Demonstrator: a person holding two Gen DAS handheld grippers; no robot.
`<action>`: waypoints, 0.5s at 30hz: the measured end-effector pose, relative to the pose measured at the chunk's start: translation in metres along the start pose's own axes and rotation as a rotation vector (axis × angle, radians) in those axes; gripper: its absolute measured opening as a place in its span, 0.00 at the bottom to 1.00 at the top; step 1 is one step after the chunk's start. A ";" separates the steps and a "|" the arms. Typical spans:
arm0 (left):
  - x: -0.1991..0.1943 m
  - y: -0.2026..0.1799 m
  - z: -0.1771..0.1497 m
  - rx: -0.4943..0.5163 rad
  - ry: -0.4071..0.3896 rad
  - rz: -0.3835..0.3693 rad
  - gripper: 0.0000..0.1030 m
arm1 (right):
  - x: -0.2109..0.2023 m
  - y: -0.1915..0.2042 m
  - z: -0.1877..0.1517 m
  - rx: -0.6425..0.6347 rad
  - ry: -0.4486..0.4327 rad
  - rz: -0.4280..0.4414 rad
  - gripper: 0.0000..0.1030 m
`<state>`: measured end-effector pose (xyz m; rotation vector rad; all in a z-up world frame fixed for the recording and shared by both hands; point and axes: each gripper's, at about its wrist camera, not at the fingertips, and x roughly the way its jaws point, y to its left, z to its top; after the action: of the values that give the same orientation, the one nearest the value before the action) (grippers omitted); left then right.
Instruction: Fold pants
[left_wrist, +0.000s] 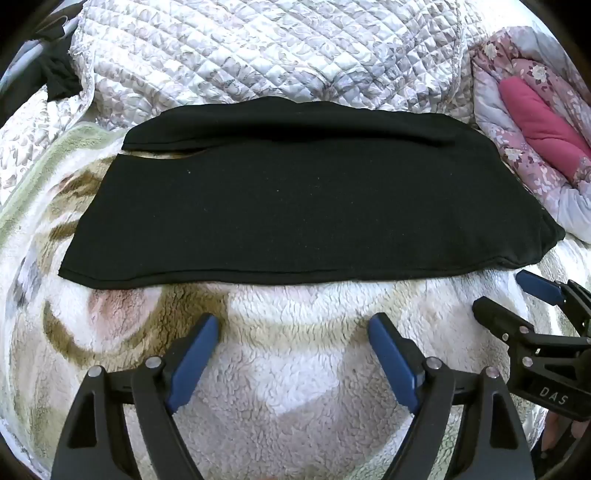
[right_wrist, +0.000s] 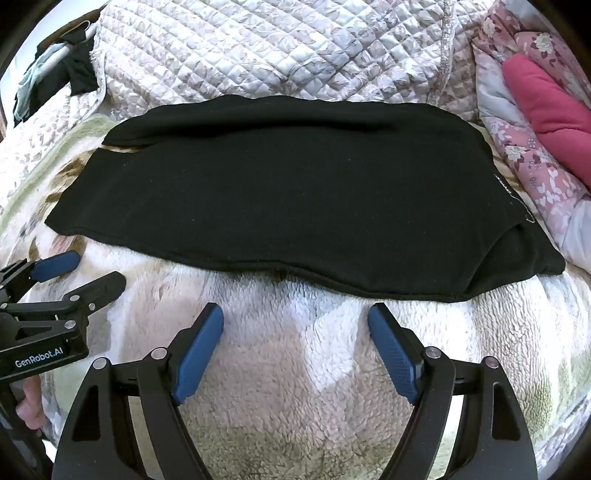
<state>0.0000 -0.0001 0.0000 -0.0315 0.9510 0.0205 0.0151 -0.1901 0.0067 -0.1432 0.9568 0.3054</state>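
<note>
While both tools hang above the fleece with nothing between their pads, the black pants (left_wrist: 295, 206) lie flat across the fleece blanket (left_wrist: 295, 369), stretched from left to right, with one leg laid over the other so that a second edge shows along the far side; the left gripper (left_wrist: 293, 354) has its blue pads spread wide and empty, short of the near hem, and the right gripper (right_wrist: 295, 350) stands the same way, wide apart and gripping nothing, just short of the near edge of the cloth; in the left view the right tool sits at the right margin near the pants' right end, and in the right view the left tool sits at the left margin near the left end. Behind the pants lies a quilted cover (right_wrist: 277, 51), and to the right a pink floral bedding roll (right_wrist: 535, 122). By my judgement the lengthwise fold is already made and the crosswise fold is not yet begun, so this is the pause before taking hold; the next move seems to call for each tool to come down on a corner at one end, pinch through both layers at once, and carry that end over to the other without dragging the lower layer askew; the thick cloth may slip from a shallow bite.
</note>
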 end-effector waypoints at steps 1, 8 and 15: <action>0.000 0.000 0.000 0.000 0.003 0.000 0.83 | 0.000 0.000 0.000 -0.001 0.000 -0.001 0.78; 0.000 0.000 0.002 0.001 0.001 -0.001 0.84 | 0.000 0.000 0.000 0.000 0.001 0.000 0.78; 0.000 -0.004 0.002 0.003 -0.005 0.000 0.84 | -0.001 0.000 0.000 -0.002 -0.002 -0.001 0.78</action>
<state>0.0016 -0.0037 0.0006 -0.0288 0.9458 0.0189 0.0147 -0.1903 0.0070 -0.1450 0.9549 0.3049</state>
